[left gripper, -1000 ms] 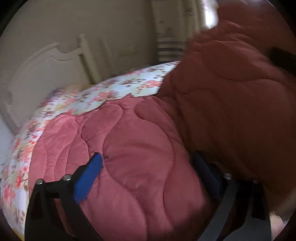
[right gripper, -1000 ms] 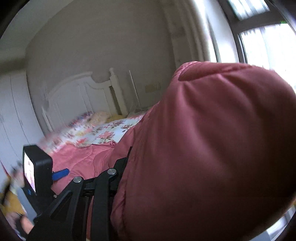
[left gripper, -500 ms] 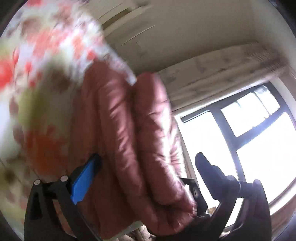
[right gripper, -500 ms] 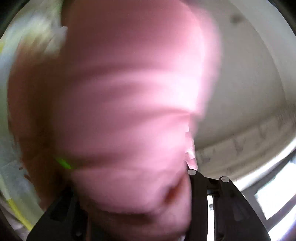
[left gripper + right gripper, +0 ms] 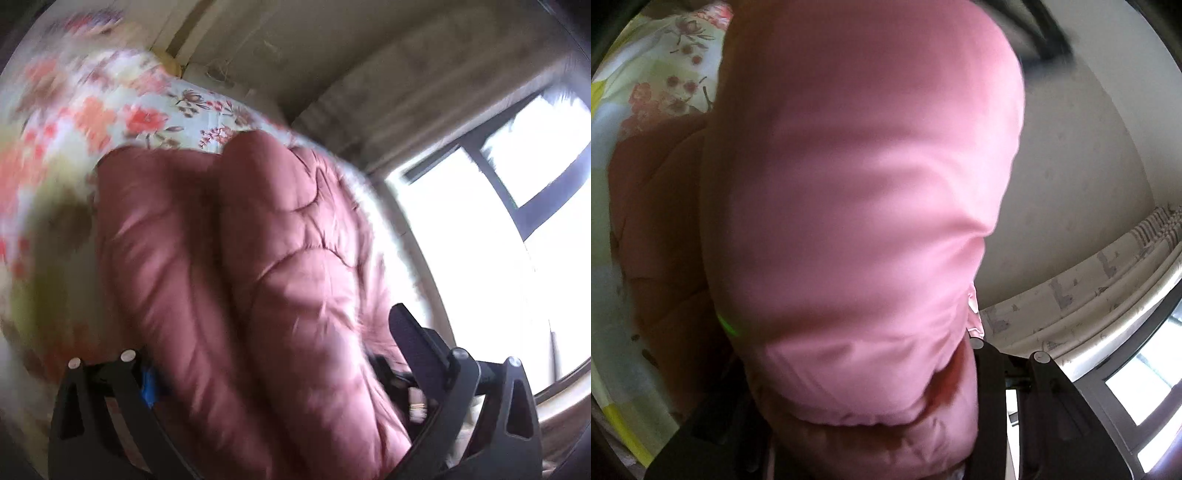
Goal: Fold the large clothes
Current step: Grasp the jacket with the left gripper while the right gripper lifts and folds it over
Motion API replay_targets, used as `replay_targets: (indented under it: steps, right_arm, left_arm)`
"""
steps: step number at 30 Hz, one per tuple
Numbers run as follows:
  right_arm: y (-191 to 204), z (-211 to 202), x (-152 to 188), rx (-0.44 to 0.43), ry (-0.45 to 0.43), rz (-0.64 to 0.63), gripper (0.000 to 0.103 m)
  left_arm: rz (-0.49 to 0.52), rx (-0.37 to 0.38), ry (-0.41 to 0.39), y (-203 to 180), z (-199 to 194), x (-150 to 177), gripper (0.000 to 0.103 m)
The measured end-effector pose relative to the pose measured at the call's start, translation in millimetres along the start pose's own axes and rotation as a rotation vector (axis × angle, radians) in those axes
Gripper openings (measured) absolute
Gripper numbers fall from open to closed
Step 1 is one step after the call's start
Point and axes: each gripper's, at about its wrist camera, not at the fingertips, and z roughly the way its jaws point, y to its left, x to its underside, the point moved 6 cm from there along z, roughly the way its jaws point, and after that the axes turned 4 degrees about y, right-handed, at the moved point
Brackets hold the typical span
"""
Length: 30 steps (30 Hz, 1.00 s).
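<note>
A thick pink quilted garment (image 5: 266, 280) fills the middle of the left wrist view, bunched in two long folds. My left gripper (image 5: 280, 354) has its fingers wide apart with the fabric bulging between them; the blue pad (image 5: 149, 384) is half buried. In the right wrist view the same pink fabric (image 5: 864, 206) covers most of the frame, close to the lens. My right gripper (image 5: 857, 417) is wrapped in it; only the right finger (image 5: 993, 391) shows. Whether either gripper pinches the cloth is hidden.
A floral bedsheet (image 5: 96, 110) lies behind the garment, also in the right wrist view (image 5: 653, 70). A pale wall (image 5: 332, 48), a curtain (image 5: 1100, 280) and a bright window (image 5: 491, 229) stand to the right. Both views are tilted and blurred.
Both grippers have swung and tilted sharply with the garment. The view went from the bed and headboard to the wall and window. The fabric has bunched into folds between the left fingers.
</note>
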Motion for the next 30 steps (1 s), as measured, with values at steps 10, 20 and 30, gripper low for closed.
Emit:
replay_targets:
  steps: [10, 20, 30]
  right_arm:
    - [-51, -29, 43, 0.016, -0.063, 0.252, 0.099]
    - [-60, 8, 123, -0.229, 0.152, 0.436, 0.096]
    - [-63, 38, 96, -0.407, 0.186, 0.445, 0.098]
  left_arm:
    - [0.072, -0.088, -0.062, -10, -3, -4, 0.026]
    - [0.153, -0.126, -0.218, -47, -55, 11, 0.02]
    - [-0.069, -0.041, -0.258, 43, -20, 57, 0.03]
